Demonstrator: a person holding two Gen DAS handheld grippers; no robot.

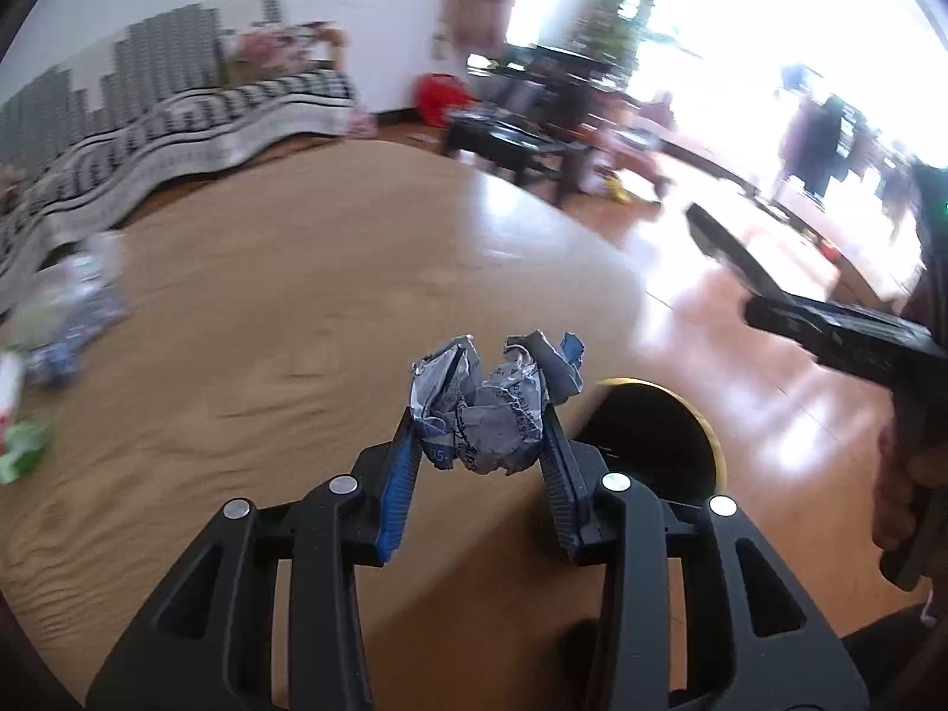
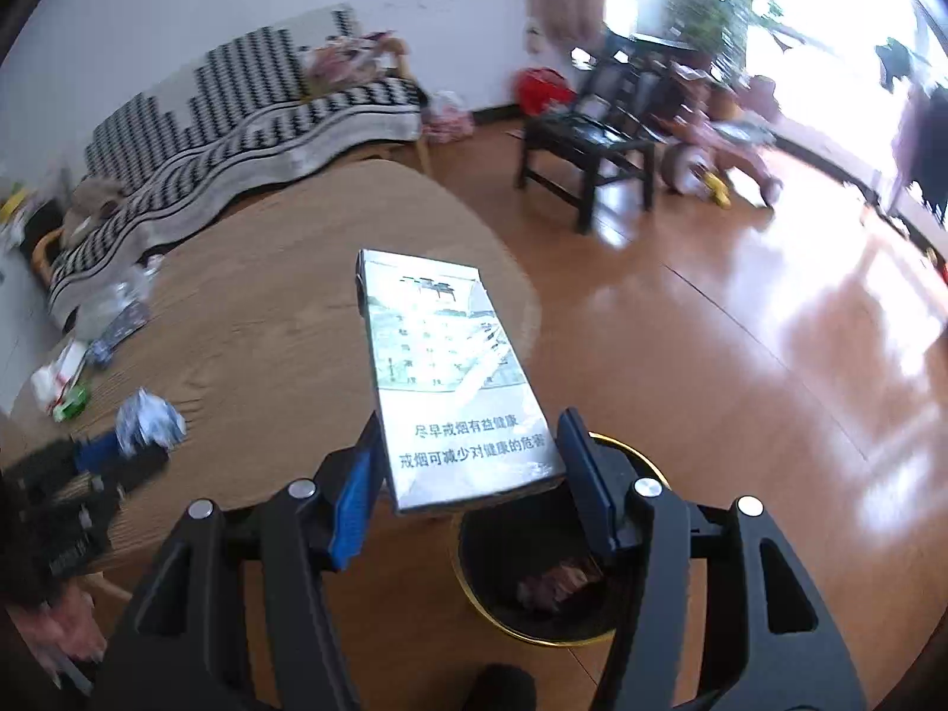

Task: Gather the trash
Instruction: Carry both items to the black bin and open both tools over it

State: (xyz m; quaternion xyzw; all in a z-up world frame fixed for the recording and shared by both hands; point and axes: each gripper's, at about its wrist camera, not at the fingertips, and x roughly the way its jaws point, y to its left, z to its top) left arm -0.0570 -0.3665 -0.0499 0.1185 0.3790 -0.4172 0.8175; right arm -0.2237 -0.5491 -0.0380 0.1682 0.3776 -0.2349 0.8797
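My left gripper (image 1: 483,432) is shut on a crumpled silver-blue wrapper (image 1: 492,409), held above the wooden table (image 1: 284,308) near its right edge. It also shows in the right wrist view, where the wrapper (image 2: 148,418) sits in the left gripper at the far left. My right gripper (image 2: 468,456) is shut on a long silver cigarette carton (image 2: 450,373), held over the table edge and just above a black bin with a gold rim (image 2: 533,575). The bin (image 1: 652,432) stands on the floor beside the table. More trash (image 2: 77,379) lies at the table's left side.
A sofa with a black-and-white cover (image 2: 249,112) stands behind the table. A dark stool (image 2: 592,148) and a pink child's tricycle (image 2: 723,148) stand on the shiny wooden floor (image 2: 740,355) to the right. The right gripper (image 1: 829,332) shows in the left wrist view.
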